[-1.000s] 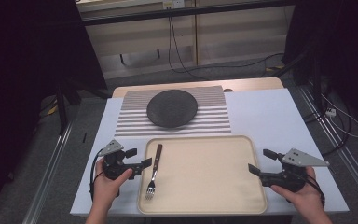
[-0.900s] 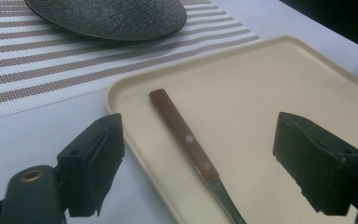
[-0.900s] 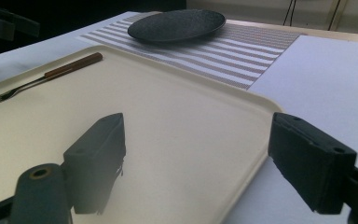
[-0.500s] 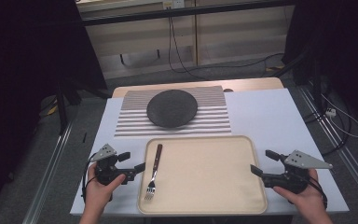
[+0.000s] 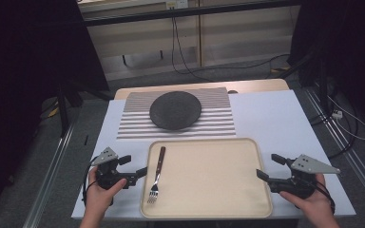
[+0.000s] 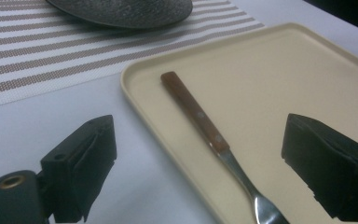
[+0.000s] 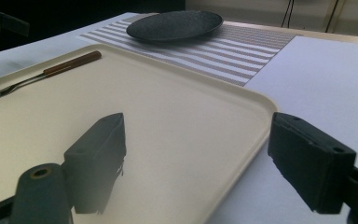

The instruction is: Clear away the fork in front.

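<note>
With both grippers' fingers spread and empty, the light, stiff, slippery-tined fork looks best grasped by its wooden handle.

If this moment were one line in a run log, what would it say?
left gripper: jaws just opening, empty | right gripper: open, empty | fork: on tray

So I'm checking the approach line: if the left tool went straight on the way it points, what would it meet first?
Probably the rim of the tray, then the fork lying just inside it. The left tool is open and nothing sits between it and the tray.
</note>
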A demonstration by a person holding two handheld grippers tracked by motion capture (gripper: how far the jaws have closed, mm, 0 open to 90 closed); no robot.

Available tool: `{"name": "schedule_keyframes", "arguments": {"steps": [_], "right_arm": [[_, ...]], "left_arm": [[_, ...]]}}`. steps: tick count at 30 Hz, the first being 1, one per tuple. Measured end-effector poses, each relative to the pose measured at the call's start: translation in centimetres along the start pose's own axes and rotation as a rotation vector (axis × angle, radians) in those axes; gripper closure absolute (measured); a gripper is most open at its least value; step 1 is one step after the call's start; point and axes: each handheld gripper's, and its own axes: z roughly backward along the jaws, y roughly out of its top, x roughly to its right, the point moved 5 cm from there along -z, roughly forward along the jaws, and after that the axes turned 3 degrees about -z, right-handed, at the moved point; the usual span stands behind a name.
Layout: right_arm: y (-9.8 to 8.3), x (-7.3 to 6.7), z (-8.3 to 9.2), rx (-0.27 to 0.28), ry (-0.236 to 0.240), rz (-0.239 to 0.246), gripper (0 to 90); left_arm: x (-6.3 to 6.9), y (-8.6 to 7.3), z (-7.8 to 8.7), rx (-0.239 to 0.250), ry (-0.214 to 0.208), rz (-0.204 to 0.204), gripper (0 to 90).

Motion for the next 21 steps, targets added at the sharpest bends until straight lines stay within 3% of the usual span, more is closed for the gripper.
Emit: {"name": "schedule_keyframes", "arguments": {"steps": [8,21], "right_arm": [[-0.15,0.19,-0.01,-0.002,0.001,0.003,19.2],[-0.39,0.58,0.16,-0.007,-0.005,0.011,19.4]], "left_arm": [[-0.26,-0.10,0.27,0.022,0.004,0.002,10.0],[-0.41,-0.56,0.31,0.013,0.012,0.007,10.0]]}}
